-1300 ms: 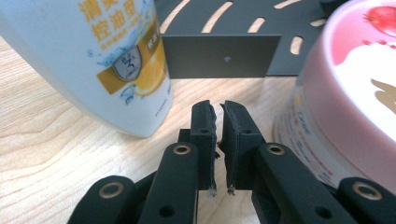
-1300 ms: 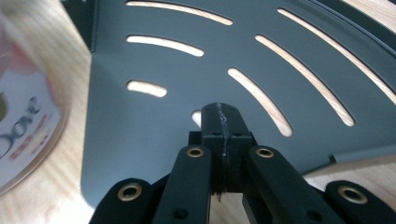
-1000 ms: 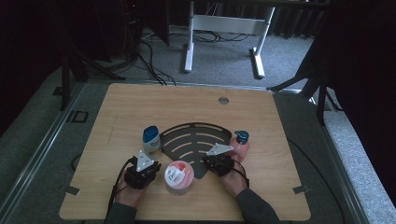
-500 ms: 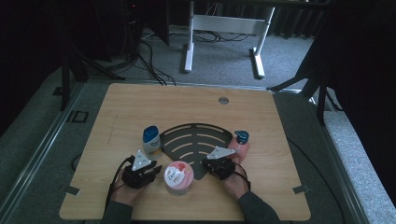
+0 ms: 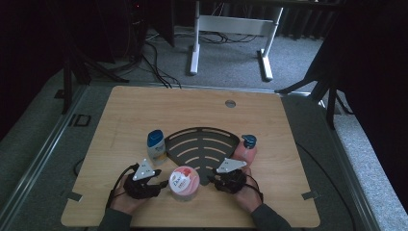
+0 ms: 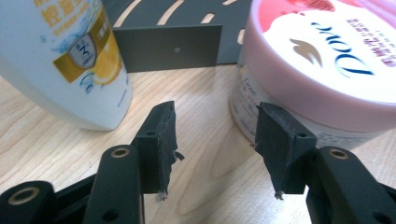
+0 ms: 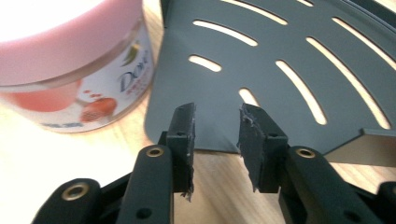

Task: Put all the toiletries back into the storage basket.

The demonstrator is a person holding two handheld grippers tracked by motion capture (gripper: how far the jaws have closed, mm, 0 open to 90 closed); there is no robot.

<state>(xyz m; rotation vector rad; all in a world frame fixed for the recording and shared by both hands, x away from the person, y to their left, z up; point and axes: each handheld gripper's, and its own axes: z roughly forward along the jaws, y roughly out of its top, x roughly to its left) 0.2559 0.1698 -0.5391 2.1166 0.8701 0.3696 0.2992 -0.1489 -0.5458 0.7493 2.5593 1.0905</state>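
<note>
A pink Dove jar [image 5: 184,183] stands on the wooden table [image 5: 144,110] just in front of a dark slotted corner rack [image 5: 202,147]. My left gripper [image 5: 161,185] lies left of the jar. In the left gripper view its jaws [image 6: 215,126] have just been opening and stand open over bare wood, the jar [image 6: 322,60] beside the right fingertip. My right gripper [image 5: 211,180] lies right of the jar. Its jaws [image 7: 217,123] have just been opening and stand a little apart at the rack's [image 7: 289,70] near corner, with nothing between them.
A white shampoo bottle [image 5: 156,147] with a blue cap stands at the rack's left end, close ahead of my left jaws [image 6: 70,60]. A pink bottle [image 5: 248,147] with a blue cap stands at the rack's right end. The far half of the table is bare wood.
My right gripper has drawn back a little from the rack toward the table's near edge. The left hand, the jar and both bottles stand where they were.
</note>
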